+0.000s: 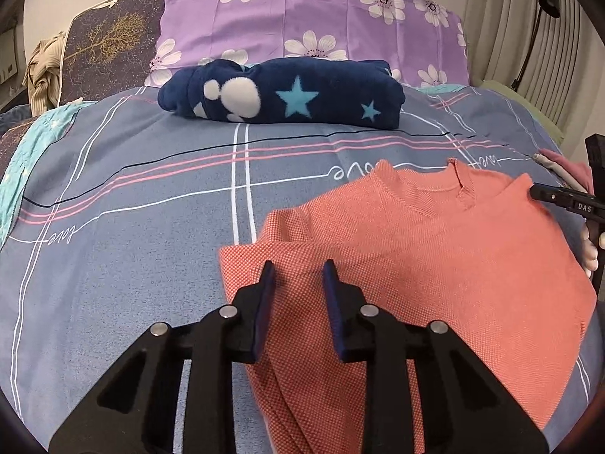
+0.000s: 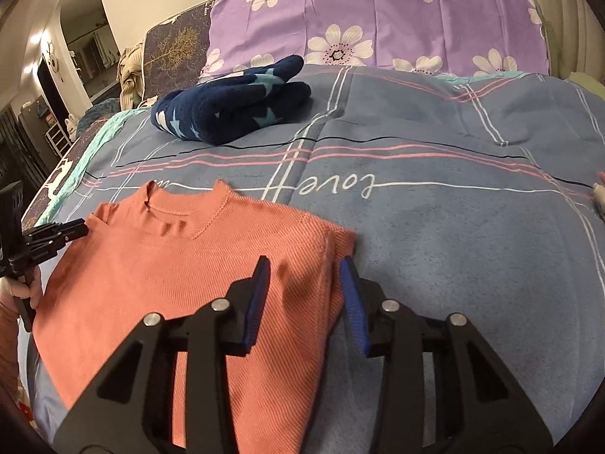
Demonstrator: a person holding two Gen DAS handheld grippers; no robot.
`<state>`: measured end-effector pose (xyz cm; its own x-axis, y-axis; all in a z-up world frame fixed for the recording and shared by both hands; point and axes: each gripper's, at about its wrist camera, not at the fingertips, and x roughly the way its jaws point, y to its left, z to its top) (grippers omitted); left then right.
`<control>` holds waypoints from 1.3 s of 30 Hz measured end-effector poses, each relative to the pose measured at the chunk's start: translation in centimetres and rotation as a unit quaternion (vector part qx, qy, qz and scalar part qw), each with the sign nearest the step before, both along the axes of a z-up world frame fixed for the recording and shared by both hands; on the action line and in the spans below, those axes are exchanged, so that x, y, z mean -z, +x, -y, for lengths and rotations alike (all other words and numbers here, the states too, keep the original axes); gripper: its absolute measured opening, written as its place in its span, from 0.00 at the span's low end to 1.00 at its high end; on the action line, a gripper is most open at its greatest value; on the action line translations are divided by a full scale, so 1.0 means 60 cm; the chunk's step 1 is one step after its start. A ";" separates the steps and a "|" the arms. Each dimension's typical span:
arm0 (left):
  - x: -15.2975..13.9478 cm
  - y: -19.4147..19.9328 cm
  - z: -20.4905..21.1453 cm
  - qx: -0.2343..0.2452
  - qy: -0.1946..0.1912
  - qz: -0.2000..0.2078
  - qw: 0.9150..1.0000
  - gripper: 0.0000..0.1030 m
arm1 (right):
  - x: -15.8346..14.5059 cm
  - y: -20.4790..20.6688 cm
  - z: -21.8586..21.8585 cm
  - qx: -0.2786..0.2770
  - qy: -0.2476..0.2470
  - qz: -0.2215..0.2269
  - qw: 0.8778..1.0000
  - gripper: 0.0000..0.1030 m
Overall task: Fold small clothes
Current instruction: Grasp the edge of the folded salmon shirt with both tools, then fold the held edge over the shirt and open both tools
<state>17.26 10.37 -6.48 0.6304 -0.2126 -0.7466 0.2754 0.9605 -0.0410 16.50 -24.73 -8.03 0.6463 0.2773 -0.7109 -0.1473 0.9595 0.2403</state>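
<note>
A salmon-pink knit top (image 1: 435,249) (image 2: 181,265) lies flat on the blue-grey bedspread (image 1: 132,227) (image 2: 453,246), neck away from me and both sides folded inward. My left gripper (image 1: 298,268) hangs over the top's folded left edge. Its blue pads (image 1: 266,295) stand apart, with flat cloth showing between them. My right gripper (image 2: 305,265) straddles the folded right edge, its jaws also apart, one pad over the cloth and one (image 2: 353,302) over the bedspread. Each gripper shows at the other view's edge: the right gripper (image 1: 533,191) and the left gripper (image 2: 85,231), both near the shoulders.
A folded navy fleece with stars (image 1: 287,98) (image 2: 234,109) lies farther back, before a purple flowered pillow (image 1: 321,19) (image 2: 378,11). A pink and grey garment (image 1: 563,166) lies at the bed's right side. Curtains hang at the right, and a room opens at the left.
</note>
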 end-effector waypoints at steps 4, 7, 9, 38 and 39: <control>0.004 0.001 -0.006 -0.016 0.008 -0.007 1.000 0.39 | 0.007 0.005 -0.003 -0.001 0.004 -0.005 1.000 0.38; 0.000 -0.001 -0.015 -0.026 0.007 0.000 1.000 0.42 | 0.009 0.004 0.000 -0.001 0.006 -0.005 1.000 0.38; 0.002 0.003 -0.020 -0.031 0.004 -0.003 0.999 0.42 | 0.009 0.004 0.003 0.000 0.011 -0.006 1.000 0.38; -0.032 0.098 0.031 -0.005 0.050 0.051 0.997 0.05 | -0.024 0.102 0.004 0.051 -0.026 0.003 0.998 0.15; -0.013 0.100 0.033 -0.010 0.064 0.041 0.997 0.05 | -0.011 0.099 0.008 0.055 -0.025 -0.006 0.998 0.16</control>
